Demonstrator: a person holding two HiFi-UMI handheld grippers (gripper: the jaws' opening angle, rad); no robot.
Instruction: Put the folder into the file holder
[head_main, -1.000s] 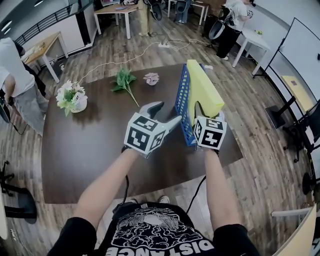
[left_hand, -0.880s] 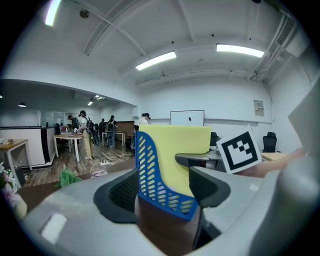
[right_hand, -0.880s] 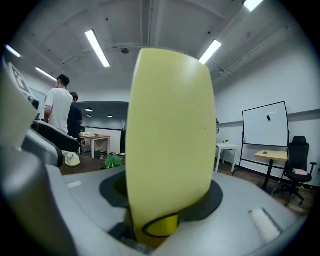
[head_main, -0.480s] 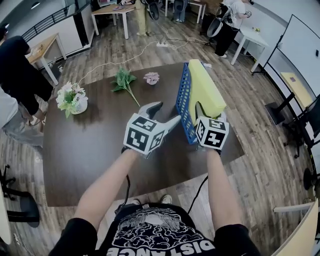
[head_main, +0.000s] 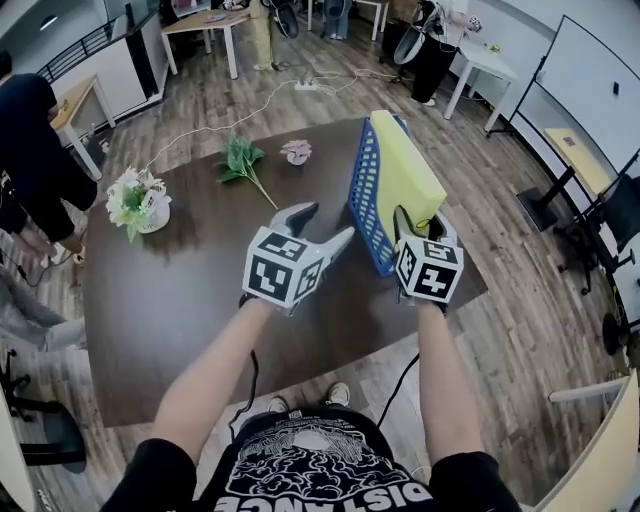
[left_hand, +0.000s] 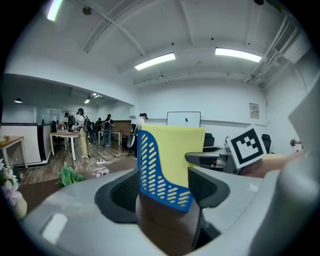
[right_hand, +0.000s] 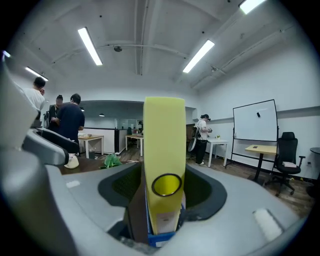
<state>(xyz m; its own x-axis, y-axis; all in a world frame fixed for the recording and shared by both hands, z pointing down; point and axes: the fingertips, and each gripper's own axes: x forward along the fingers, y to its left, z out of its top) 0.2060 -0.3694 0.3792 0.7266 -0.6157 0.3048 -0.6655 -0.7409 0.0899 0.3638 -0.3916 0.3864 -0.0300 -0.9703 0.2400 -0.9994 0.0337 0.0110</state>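
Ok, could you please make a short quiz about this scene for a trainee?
1. True or false: the yellow folder lies flat on the table.
2. What stands between the jaws of the right gripper? A) a mug B) the folder C) nothing
3. What colour is the file holder?
Key: 1 false, it stands upright in the holder; 2 B; 3 blue.

Yellow folder (head_main: 405, 170), blue slotted file holder (head_main: 365, 200), dark brown table (head_main: 180, 290), green sprig (head_main: 240, 158), seemingly whitish flowers (head_main: 135, 195).
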